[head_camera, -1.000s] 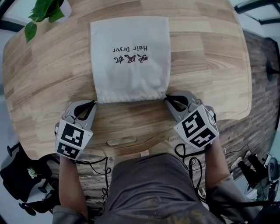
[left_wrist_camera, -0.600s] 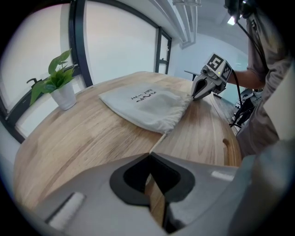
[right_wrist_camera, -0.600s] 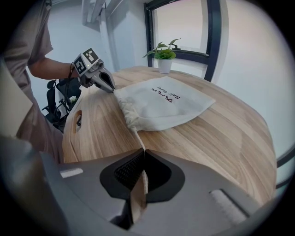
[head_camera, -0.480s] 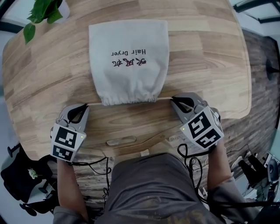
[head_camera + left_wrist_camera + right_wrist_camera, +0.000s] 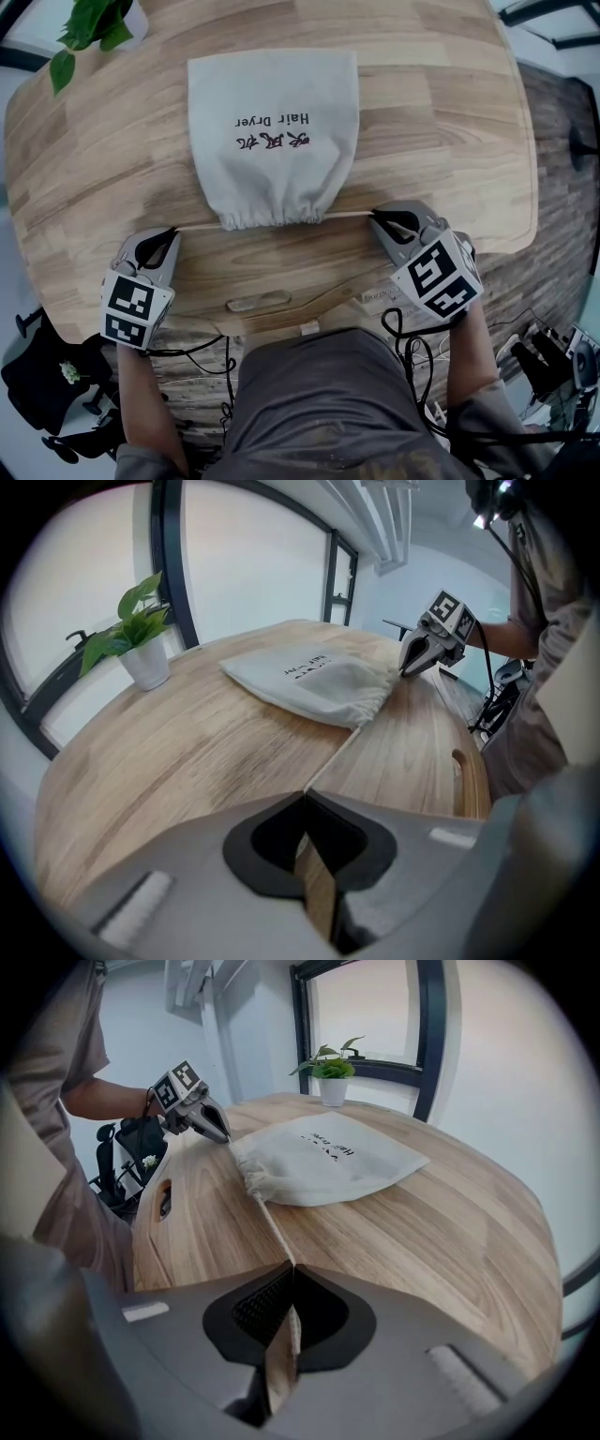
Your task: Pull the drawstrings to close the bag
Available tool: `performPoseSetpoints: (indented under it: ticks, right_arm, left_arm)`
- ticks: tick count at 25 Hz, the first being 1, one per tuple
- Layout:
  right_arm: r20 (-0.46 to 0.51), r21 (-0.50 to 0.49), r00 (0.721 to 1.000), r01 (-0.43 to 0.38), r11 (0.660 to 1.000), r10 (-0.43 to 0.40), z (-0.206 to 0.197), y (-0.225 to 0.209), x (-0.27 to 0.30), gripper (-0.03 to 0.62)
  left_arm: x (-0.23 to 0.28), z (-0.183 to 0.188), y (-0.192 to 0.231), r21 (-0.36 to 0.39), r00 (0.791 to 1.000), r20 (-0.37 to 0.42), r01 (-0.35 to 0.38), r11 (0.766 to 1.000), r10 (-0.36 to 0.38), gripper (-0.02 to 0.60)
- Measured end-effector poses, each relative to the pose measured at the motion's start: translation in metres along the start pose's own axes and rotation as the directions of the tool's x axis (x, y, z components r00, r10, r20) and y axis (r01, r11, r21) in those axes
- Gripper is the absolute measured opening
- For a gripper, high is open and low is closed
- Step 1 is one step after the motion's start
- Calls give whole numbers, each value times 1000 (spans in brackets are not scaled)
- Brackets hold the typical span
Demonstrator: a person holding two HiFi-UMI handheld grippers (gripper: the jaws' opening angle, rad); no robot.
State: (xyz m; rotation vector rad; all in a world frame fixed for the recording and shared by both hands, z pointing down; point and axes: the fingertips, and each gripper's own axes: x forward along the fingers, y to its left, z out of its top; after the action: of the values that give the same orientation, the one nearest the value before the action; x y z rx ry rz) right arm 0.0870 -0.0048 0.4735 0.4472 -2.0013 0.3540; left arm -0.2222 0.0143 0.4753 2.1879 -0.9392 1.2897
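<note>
A pale cloth bag [image 5: 272, 122] with dark print lies flat on the round wooden table [image 5: 450, 122], its gathered mouth [image 5: 272, 215] facing me. A thin drawstring runs out from each side of the mouth. My left gripper [image 5: 172, 232] is shut on the left drawstring [image 5: 197, 227], which is pulled taut. My right gripper [image 5: 374, 216] is shut on the right drawstring [image 5: 349, 215], also taut. In the left gripper view the string [image 5: 335, 757] runs from the bag [image 5: 314, 679] into the left gripper [image 5: 305, 795]. In the right gripper view the cord [image 5: 274, 1230] runs from the bag [image 5: 328, 1159] into the right gripper [image 5: 292, 1266].
A potted green plant [image 5: 94, 26] stands at the table's far left edge. A slot-shaped cutout [image 5: 260, 303] sits in the table's near edge, between my hands. Cables and dark gear lie on the floor beside the table [image 5: 553, 356].
Both grippers have moved outward, away from each other. The strings have lengthened and the bag's mouth has puckered narrower.
</note>
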Motion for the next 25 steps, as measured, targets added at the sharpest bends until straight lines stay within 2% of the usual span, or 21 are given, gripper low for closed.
performPoseSetpoints:
  ticks: [5, 9, 13, 15, 17, 19, 20, 25]
  right_arm:
    - [-4, -4, 1000, -12, 1000, 12, -2, 1, -1, 34]
    - [-14, 11, 1000, -3, 1000, 3, -3, 0, -1, 34]
    - [-21, -6, 999, 31, 999, -31, -1, 2, 1, 37]
    - [-3, 16, 999, 40, 999, -40, -1, 3, 2, 39]
    - [15, 52, 1000, 16, 998, -17, -1, 7, 2, 50]
    - [22, 87, 999, -35, 996, 33, 0, 16, 1, 185]
    - [22, 89, 999, -45, 995, 43, 1, 18, -1, 257]
    - [47, -5, 999, 4, 1000, -4, 26, 14, -17, 261]
  left_arm:
    - [-2, -4, 4, -10, 1000, -6, -19, 1000, 18, 6]
    - [0, -1, 0, 24, 998, -8, -58, 998, 58, 6]
    - [1, 0, -3, 44, 999, -5, -41, 998, 42, 8]
    - [2, 0, -4, 48, 999, 9, -42, 998, 41, 13]
    - [0, -1, -4, 36, 999, 10, -39, 999, 39, 61]
    - [-6, -1, -5, 44, 999, 0, -35, 998, 35, 162]
    - [-10, 1, -5, 54, 999, -1, -39, 998, 39, 172]
    - [-40, 24, -2, 93, 995, 53, -86, 992, 82, 187]
